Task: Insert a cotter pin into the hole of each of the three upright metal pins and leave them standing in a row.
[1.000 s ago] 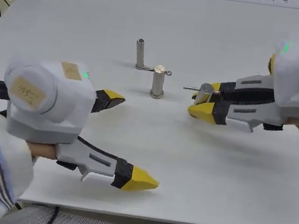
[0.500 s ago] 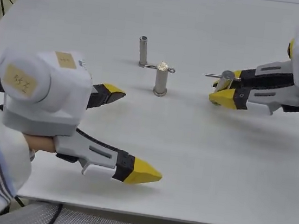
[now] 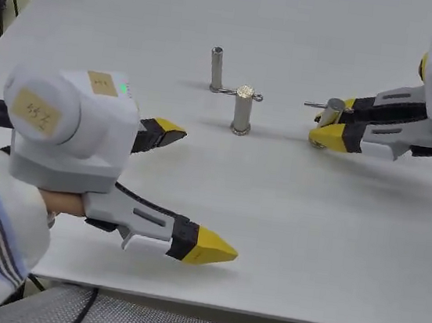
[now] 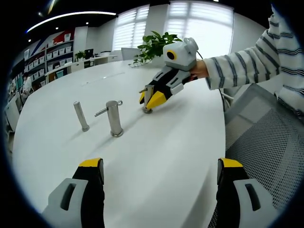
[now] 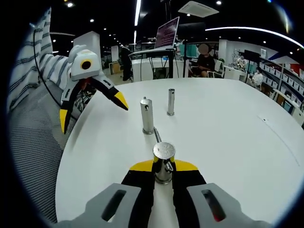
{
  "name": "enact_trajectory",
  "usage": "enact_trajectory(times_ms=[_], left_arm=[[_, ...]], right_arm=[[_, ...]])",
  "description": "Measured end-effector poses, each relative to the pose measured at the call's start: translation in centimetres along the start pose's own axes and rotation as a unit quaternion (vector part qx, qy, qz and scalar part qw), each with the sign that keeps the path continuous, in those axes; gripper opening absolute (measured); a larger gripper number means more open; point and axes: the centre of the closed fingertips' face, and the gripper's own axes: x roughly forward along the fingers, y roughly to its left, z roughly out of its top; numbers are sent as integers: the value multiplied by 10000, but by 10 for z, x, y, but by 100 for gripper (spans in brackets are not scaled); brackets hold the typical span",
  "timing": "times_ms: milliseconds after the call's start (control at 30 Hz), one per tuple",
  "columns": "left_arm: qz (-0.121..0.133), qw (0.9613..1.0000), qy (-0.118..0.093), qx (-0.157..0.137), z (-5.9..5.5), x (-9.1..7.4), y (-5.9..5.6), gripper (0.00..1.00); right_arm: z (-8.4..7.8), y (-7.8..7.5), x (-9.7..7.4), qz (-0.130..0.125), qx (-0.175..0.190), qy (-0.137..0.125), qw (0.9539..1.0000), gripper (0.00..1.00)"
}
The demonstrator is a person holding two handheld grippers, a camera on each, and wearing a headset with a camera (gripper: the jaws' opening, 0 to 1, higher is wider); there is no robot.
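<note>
Head view: the left gripper (image 3: 191, 191) sits at the lower left over the white worktop (image 3: 308, 244), its yellow-tipped jaws spread wide and holding nothing; at the right edge the right gripper (image 3: 324, 127) is pressed together on the held metal pin (image 3: 332, 111), which stands upright with its foot at the worktop; a first cotter pin (image 3: 314, 105) juts from its head toward the left; near the centre stands the middle metal pin (image 3: 243, 111) with a second cotter pin (image 3: 249, 95) through its head; just up and left of it stands the plain metal pin (image 3: 216, 68); the three are apart from one another.

Left gripper view: its own jaws rise at the bottom corners, wide apart; the three pins stand in a line across the upper left, the right gripper pinching the rightmost; a striped sleeve (image 4: 251, 61) reaches in from the upper right.

Right gripper view: the held metal pin is clamped at bottom centre; the two others stand above it; the left gripper hangs spread at the upper left.
</note>
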Motion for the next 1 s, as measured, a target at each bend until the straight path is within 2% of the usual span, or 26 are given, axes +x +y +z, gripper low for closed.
enact_trajectory(times_ms=[67,100,167,367,667,767,900,1000], left_arm=[[3,10000,-5,-18,0,0,0,99],[1,10000,5,-24,0,0,0,99],[-18,10000,22,-29,-1,1,-1,99],[-41,10000,30,-40,-1,2,-3,99],[-36,10000,6,-59,1,2,-4,99],[-26,10000,-17,-55,3,1,-3,99],[-4,10000,-50,-56,5,0,-2,99],[17,9999,-92,-52,8,-1,-1,99]], right_arm=[[-3,-1,1,24,15,28,10000,8],[-3,-2,0,30,86,-48,9999,8],[-1,-1,0,42,-51,-74,10000,8],[-1,-1,1,96,-68,-112,9999,9],[-1,-2,0,42,-64,-108,9999,9],[4,1,-4,43,-37,-168,9998,13],[8,-1,-11,-102,161,-210,9996,27],[15,1,-19,-141,189,-267,9994,29]])
